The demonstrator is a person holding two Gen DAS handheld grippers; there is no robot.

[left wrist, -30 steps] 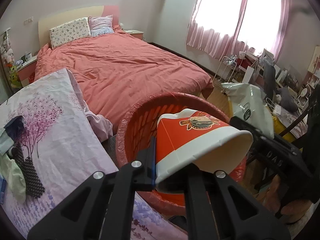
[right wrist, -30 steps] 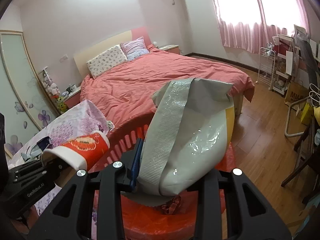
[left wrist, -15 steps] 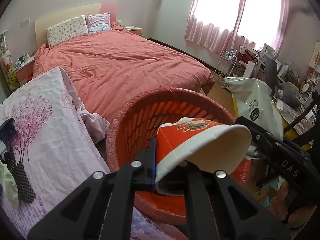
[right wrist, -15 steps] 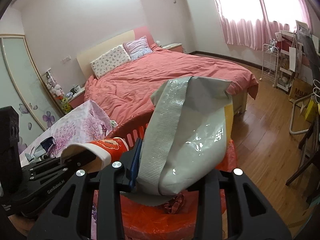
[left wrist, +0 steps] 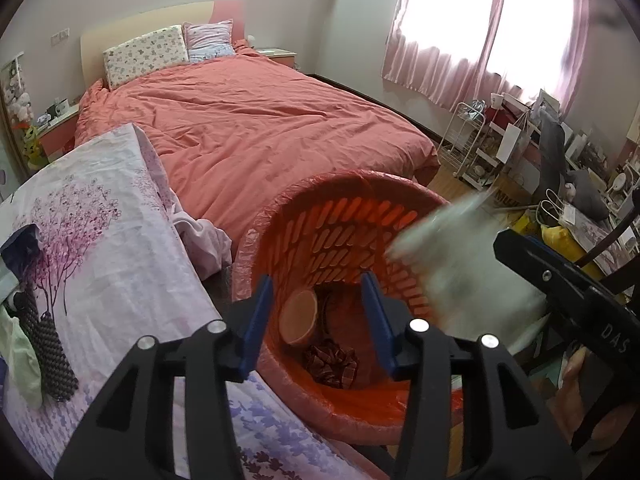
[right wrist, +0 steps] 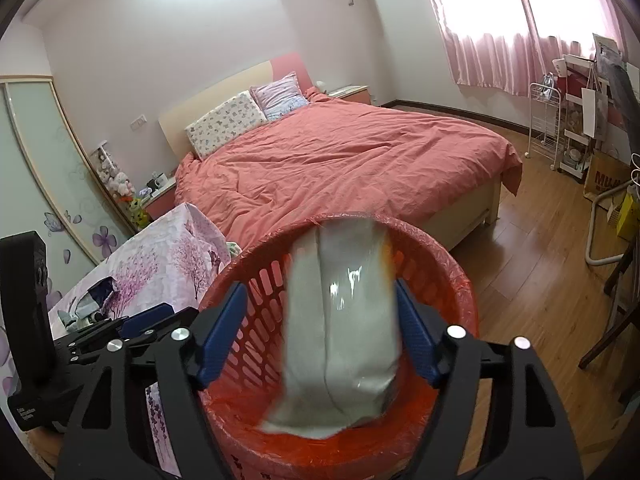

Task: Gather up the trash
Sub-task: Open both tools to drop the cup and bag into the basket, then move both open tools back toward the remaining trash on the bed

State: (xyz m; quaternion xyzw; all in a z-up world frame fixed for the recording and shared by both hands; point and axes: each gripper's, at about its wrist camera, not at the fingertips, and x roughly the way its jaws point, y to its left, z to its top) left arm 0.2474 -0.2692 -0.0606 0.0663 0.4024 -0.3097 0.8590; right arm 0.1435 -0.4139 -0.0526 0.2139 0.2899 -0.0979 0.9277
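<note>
A red plastic trash basket (left wrist: 352, 216) with a red liner stands between both grippers; it also shows in the right wrist view (right wrist: 448, 264). My left gripper (left wrist: 318, 320) is open over it, empty. The paper cup (left wrist: 298, 316) lies inside at the bottom, next to crumpled dark trash (left wrist: 330, 362). My right gripper (right wrist: 320, 332) is open over the basket. The silver-white bag (right wrist: 340, 332) is blurred, dropping free between its fingers into the basket; it shows blurred in the left wrist view (left wrist: 460, 264).
A bed with a salmon cover (left wrist: 248, 132) lies behind the basket. A table with floral cloth (left wrist: 88, 240) is at the left, with clothes on it. Wooden floor (right wrist: 536, 240), a white rack (right wrist: 544, 124) and cluttered shelves are on the right.
Both grippers opened. The cup left my left gripper and now lies in the basket. The silver bag left my right gripper and is falling into the basket.
</note>
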